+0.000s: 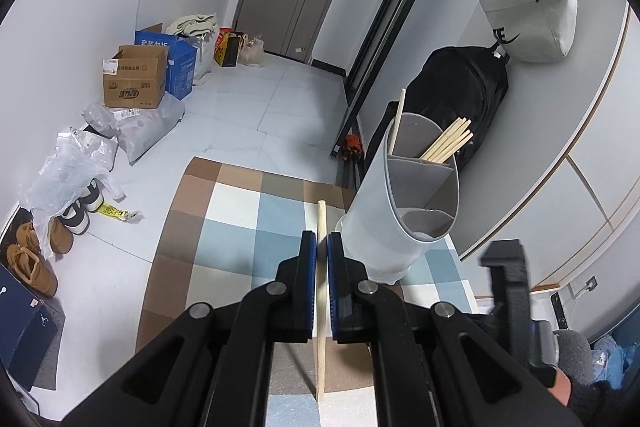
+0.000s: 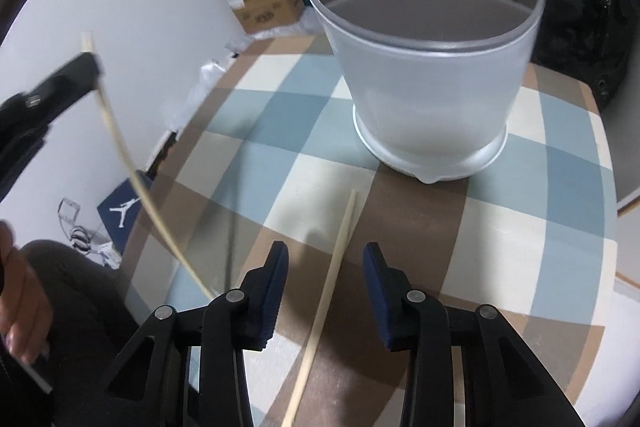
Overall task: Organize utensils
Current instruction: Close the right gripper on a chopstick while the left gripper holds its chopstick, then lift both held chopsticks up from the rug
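Observation:
My left gripper (image 1: 321, 241) is shut on a wooden chopstick (image 1: 321, 219), held above the checked cloth left of the grey utensil holder (image 1: 400, 211). The holder has divided compartments; the back ones hold several chopsticks (image 1: 446, 145) and one single stick (image 1: 398, 123). In the right wrist view my right gripper (image 2: 326, 255) is open, its jaws on either side of a chopstick (image 2: 336, 267) lying on the cloth in front of the holder (image 2: 428, 99). The left gripper (image 2: 86, 61) with its chopstick (image 2: 128, 163) shows at the left.
The checked cloth (image 1: 232, 227) covers a round table. On the floor are cardboard boxes (image 1: 136, 79), plastic bags (image 1: 68, 167) and shoes (image 1: 36, 259). A black backpack (image 1: 460, 87) and a grey bag (image 1: 524, 7) are behind the holder by the wall.

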A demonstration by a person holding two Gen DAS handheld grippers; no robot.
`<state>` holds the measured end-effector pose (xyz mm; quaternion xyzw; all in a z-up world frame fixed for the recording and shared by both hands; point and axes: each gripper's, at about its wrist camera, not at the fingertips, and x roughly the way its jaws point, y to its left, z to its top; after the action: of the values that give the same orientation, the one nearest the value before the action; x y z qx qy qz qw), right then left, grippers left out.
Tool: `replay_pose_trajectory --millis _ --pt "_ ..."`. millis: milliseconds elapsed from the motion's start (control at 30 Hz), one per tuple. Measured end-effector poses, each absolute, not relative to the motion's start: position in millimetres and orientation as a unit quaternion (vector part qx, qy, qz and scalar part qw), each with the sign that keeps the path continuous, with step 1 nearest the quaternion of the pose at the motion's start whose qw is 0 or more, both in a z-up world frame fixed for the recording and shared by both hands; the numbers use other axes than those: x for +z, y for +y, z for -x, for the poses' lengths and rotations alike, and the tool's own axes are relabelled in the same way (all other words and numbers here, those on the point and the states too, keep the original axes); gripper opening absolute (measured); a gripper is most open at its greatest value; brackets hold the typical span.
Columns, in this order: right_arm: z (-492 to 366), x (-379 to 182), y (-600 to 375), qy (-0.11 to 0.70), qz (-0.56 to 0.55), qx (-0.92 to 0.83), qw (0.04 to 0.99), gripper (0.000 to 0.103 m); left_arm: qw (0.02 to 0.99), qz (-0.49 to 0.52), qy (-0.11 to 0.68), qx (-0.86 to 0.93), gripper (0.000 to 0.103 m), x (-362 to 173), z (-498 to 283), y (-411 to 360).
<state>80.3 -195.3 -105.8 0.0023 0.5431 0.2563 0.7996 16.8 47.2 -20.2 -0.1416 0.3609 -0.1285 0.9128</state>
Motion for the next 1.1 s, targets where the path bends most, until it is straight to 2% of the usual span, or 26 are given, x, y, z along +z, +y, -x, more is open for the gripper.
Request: replay_pose_trajectory --millis 200,467,733,800,833,1100 --pt "-92.5 -115.0 -185.9 0.568 0.011 0.231 0.790 0.024 0.914 0.152 0.354 -0.129 0.002 -15.1 -16.6 54.4" --pt "-90.4 -122.0 -165.4 0.567 0.066 0.209 0.794 0.005 0.914 0.153 0.353 -0.128 0.002 -15.8 -16.5 58.0" --pt "-95.2 -119.0 -171.2 0.556 0.041 0.199 0.806 0.004 0.915 0.150 0.353 -0.127 0.002 -14.3 -15.7 57.5" --pt "-94.4 -111.2 -178.4 0.547 0.017 0.201 0.813 0.004 0.916 0.148 0.351 -0.128 0.002 -13.0 -15.0 56.3" --pt "-93.1 -106.1 -182.6 0.539 0.004 0.202 0.818 0.000 0.917 0.146 0.349 -0.129 0.002 -12.1 -13.8 55.1" --pt "-71.2 -67.5 -205.8 0.481 -0.024 0.224 0.847 0.000 0.921 0.123 0.342 -0.138 0.002 -8.1 -9.0 43.0"
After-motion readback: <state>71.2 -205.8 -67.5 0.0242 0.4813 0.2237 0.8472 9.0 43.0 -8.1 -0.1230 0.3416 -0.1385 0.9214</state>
